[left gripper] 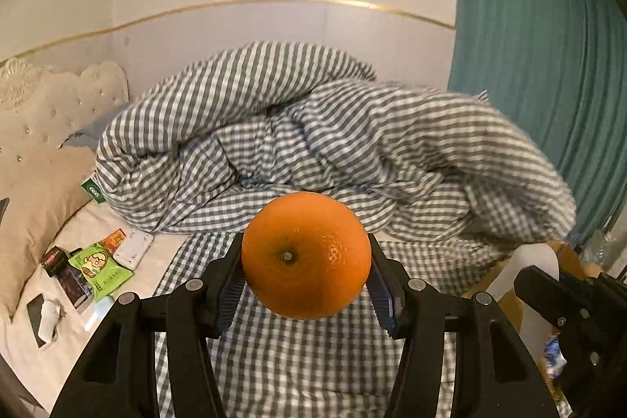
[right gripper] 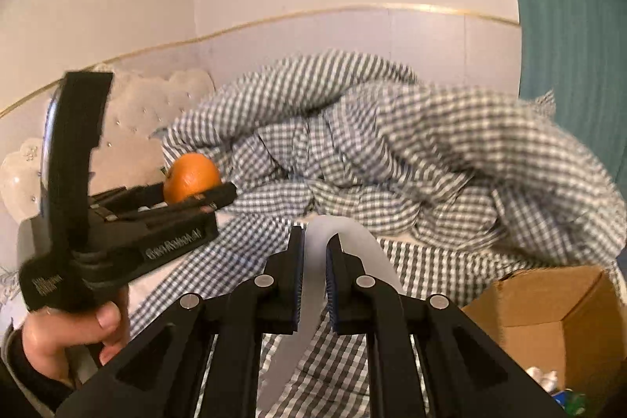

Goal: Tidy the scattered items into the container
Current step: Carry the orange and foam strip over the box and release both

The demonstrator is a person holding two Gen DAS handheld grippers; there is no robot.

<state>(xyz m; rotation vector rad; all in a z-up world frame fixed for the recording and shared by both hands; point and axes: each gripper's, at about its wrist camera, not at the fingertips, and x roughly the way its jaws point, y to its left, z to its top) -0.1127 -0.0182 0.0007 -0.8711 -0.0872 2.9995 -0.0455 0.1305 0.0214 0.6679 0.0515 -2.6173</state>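
Observation:
An orange (left gripper: 305, 255) is clamped between the pads of my left gripper (left gripper: 305, 253), held in the air over the checked bedsheet. The right wrist view shows the same orange (right gripper: 192, 177) in the left gripper (right gripper: 196, 192), with a hand (right gripper: 78, 332) on the handle. My right gripper (right gripper: 315, 241) is shut on a curved white strip (right gripper: 364, 249) that bends off to the right. In the left wrist view, the right gripper (left gripper: 537, 281) and its white strip (left gripper: 525, 265) hang over an open cardboard box (left gripper: 505, 296). That box (right gripper: 548, 308) sits at the lower right.
A rumpled grey-and-white checked duvet (left gripper: 313, 128) fills the bed's middle. At left lie a green snack packet (left gripper: 100, 269), a white device (left gripper: 133, 247), a dark box (left gripper: 58, 261) and a phone (left gripper: 39, 316). A teal curtain (left gripper: 540, 46) hangs at right. Small items (right gripper: 548, 379) lie in the box.

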